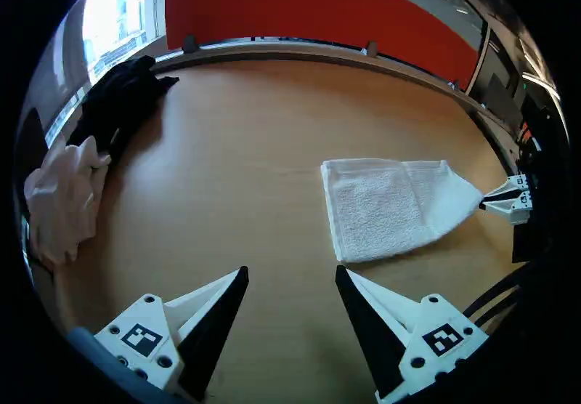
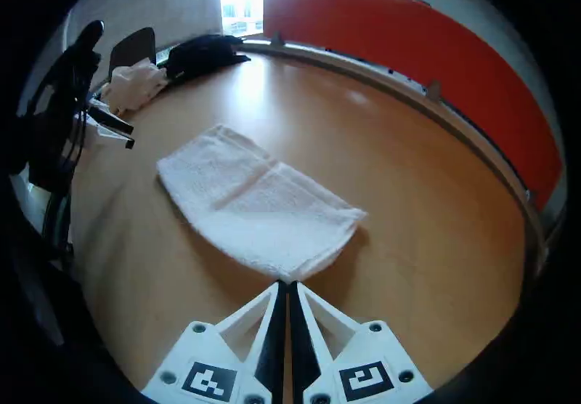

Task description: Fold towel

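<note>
Pinching the white towel's (image 2: pixel 247 200) near corner in the right hand-held gripper (image 2: pixel 288 286) (with the left hand-held gripper (image 1: pixel 290 269) spread, well apart)

A wooden table (image 1: pixel 240 150) spans the scene. A red panel (image 1: pixel 312 4) stands along its far edge. A black garment (image 1: pixel 120 99) lies at the table's corner by the window (image 1: pixel 116 11), with a pale crumpled cloth (image 1: pixel 65 193) just beside it.

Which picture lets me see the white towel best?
The right gripper view: the towel lies whole and close in the middle, its near corner at the tips of the right gripper. The left gripper view shows it smaller, off to the right, one corner drawn to a point.
</note>
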Demonstrator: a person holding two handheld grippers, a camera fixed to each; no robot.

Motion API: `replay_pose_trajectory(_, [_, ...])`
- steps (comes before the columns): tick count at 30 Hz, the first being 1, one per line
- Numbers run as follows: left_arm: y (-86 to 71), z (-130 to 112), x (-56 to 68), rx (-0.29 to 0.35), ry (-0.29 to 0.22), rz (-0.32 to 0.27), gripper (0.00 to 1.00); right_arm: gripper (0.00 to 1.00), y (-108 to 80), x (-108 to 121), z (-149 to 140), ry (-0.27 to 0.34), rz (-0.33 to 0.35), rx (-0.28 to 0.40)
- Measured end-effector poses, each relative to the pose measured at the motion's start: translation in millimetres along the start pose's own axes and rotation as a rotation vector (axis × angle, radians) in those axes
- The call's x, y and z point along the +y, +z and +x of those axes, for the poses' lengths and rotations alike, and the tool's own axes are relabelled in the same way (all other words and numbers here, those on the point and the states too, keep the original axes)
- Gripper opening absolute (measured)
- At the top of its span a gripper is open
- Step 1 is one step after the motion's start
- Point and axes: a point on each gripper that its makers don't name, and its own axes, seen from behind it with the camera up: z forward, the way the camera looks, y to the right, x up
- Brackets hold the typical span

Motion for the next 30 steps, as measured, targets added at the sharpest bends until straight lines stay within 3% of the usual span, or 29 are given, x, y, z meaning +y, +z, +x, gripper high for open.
replay_pose_trajectory(15, [-2.9,6,-3.8,0.013,0.0,0.008,0.89,0.39,-53.0,27,56,-0.069,-0.078,0.09])
replay_pose_trajectory(30, [-3.4,16,1.5,0.026,0.012,0.003,0.89,0.54,-86.7,42,71,-0.121,-0.117,0.115])
